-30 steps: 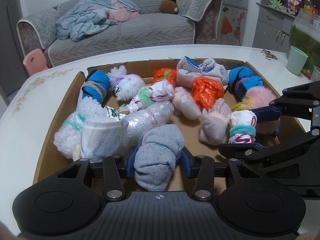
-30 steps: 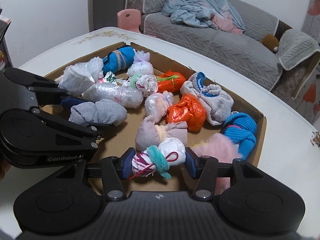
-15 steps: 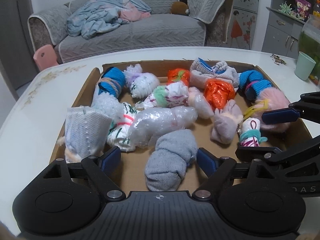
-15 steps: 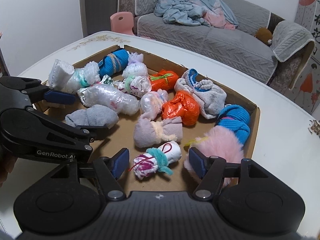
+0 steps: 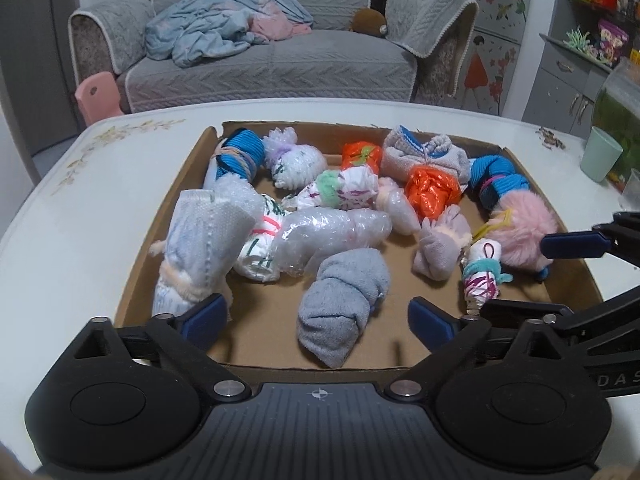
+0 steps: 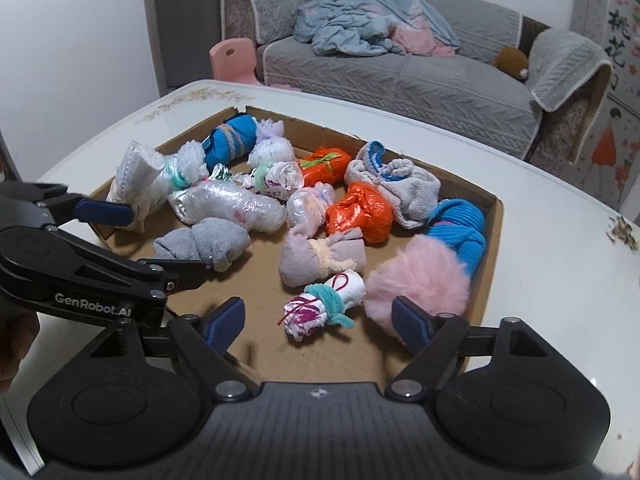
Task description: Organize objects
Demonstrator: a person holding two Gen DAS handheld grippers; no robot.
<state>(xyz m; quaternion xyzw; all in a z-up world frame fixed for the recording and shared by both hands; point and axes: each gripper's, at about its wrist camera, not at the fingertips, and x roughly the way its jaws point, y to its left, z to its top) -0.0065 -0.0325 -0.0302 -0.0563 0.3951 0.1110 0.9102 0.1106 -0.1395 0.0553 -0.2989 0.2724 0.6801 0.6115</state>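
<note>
One cardboard tray (image 5: 158, 240), two orange bundles (image 5: 432, 192), two blue rolls (image 5: 240, 152), one pink pompom (image 5: 524, 224), one green cup (image 5: 602, 154)

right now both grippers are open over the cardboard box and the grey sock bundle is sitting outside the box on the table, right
Not quite. The grey sock bundle lies inside the cardboard box, between the left gripper jaws, which are opening clear of it, as the left wrist view shows. The right gripper is opening too.
</note>
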